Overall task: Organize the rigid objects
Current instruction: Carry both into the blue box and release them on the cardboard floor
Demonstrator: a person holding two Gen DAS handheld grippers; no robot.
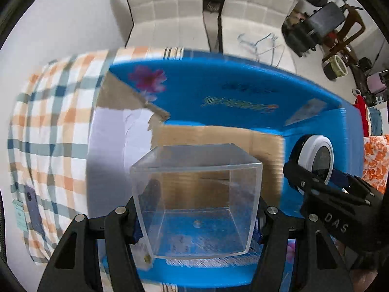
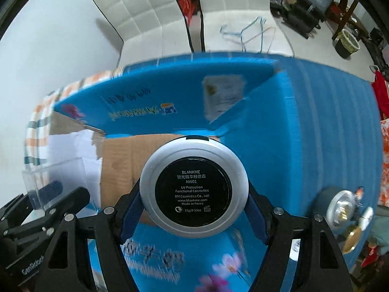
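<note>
My left gripper is shut on a clear acrylic box, its blue pads pressed on the box's two side walls. The box hangs over the open blue carton with its brown cardboard floor. In the right wrist view my right gripper is shut on a round silver cosmetics compact, black label facing the camera, above the same carton. The right gripper with the compact shows at the right of the left view. The left gripper's body and the clear box show at the left of the right view.
A checked cloth covers the table, with a dark phone lying on it at the left. Small round items sit beside the carton at the right. White quilted chairs and wire hangers stand behind.
</note>
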